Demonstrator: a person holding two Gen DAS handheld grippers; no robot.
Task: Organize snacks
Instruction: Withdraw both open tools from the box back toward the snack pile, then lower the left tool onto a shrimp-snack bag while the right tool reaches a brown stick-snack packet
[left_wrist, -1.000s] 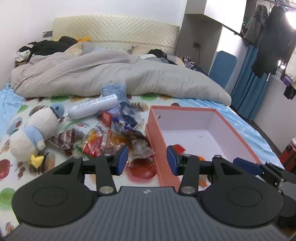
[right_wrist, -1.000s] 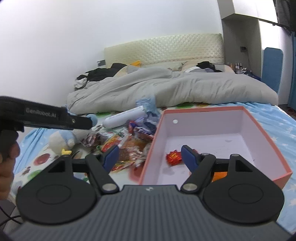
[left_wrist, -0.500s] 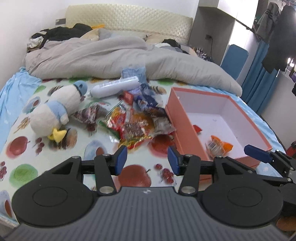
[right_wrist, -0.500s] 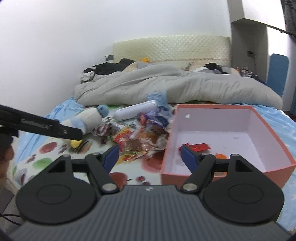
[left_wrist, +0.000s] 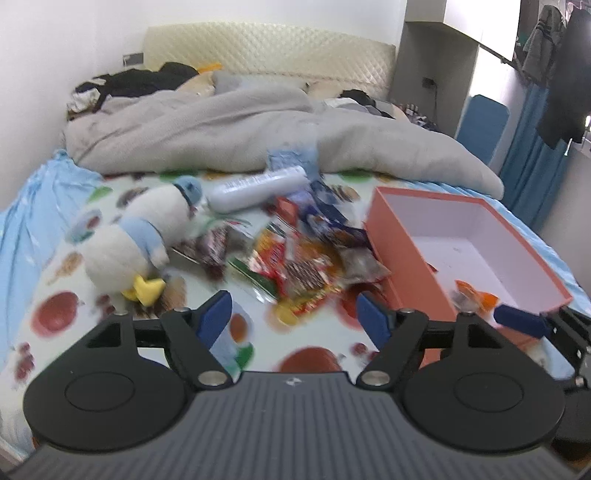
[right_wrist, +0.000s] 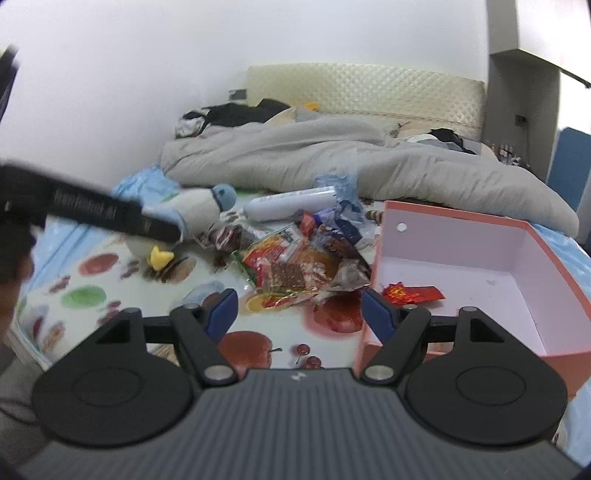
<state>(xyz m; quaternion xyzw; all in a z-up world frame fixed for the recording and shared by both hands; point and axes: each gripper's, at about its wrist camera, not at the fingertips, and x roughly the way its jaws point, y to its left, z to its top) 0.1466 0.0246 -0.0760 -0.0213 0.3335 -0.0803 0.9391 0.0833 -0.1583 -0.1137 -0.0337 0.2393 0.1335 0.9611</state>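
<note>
So I've backed both grippers off the box (left_wrist: 402, 258) a bit, my left gripper (left_wrist: 293, 319) jaws now opening on nothing, right gripper (right_wrist: 299, 308) spread empty, snack pile (left_wrist: 295, 262) mid-bed beside the box's left wall, ready for another grab.

Bare fruit-print sheet (left_wrist: 55, 314) in front of snack pile (left_wrist: 295, 269): free approach from near edge. Plush penguin (left_wrist: 133, 240) blocks pile's left side, white bottle (left_wrist: 255, 188) and grey duvet (left_wrist: 258, 136) block far side. Orange box (left_wrist: 402, 258) wall flanks pile on right; box top open, interior mostly free, few wrappers (right_wrist: 413, 293) near front corner.
</note>
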